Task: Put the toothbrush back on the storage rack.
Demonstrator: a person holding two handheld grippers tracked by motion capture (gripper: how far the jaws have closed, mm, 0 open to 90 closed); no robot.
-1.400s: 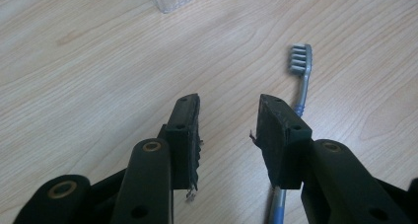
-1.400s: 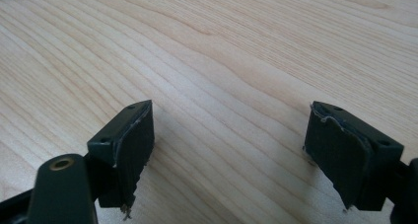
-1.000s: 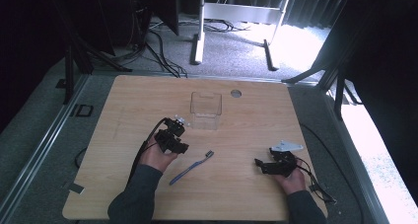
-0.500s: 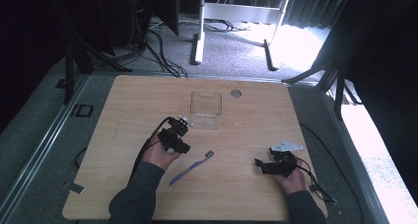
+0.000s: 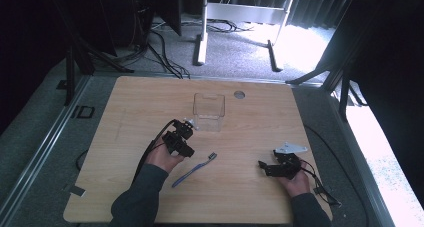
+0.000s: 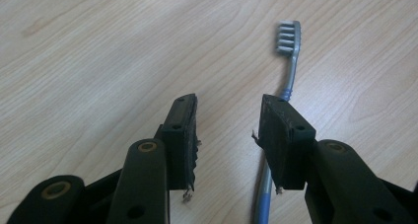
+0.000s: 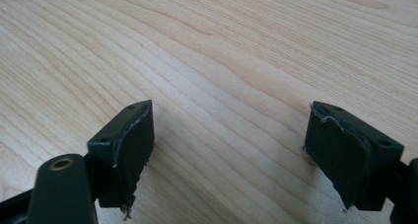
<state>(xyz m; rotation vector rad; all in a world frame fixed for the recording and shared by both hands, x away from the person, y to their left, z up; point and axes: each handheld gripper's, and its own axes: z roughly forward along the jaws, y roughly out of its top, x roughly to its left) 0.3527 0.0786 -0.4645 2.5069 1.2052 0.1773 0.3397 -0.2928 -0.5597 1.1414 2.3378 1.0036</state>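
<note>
High view, toothbrush axis: the toothbrush (image 5: 194,168) lies flat on the wooden table (image 5: 125,107), its long axis running diagonally, head toward the far right and handle end toward the near left.
High view, toothbrush place: near the middle of the near half of the table, just to the right of the left gripper (image 5: 181,138) and well apart from the right gripper (image 5: 265,167); the clear container (image 5: 209,111) stands farther back.
High view, toothbrush look: blue handle, darker head, thin and straight.
High view, change: compared with a second ago the left gripper sits slightly closer to the brush; the toothbrush and the right gripper lie where they were.
Left gripper view, toothbrush axis: the toothbrush (image 6: 291,71) points away from the camera, head at the top, handle running down behind the right-hand jaw.
Left gripper view, toothbrush look: grey bristle rows on a grey neck that turns blue lower down.
Left gripper view, jaws: the left gripper (image 6: 227,130) has its jaws apart and they have just been opening; bare wood lies between them, the brush handle beside the gap, not in it.
Right gripper view, jaws: the right gripper (image 7: 229,147) holds its jaws wide apart over bare table (image 7: 222,51), nothing between them.
</note>
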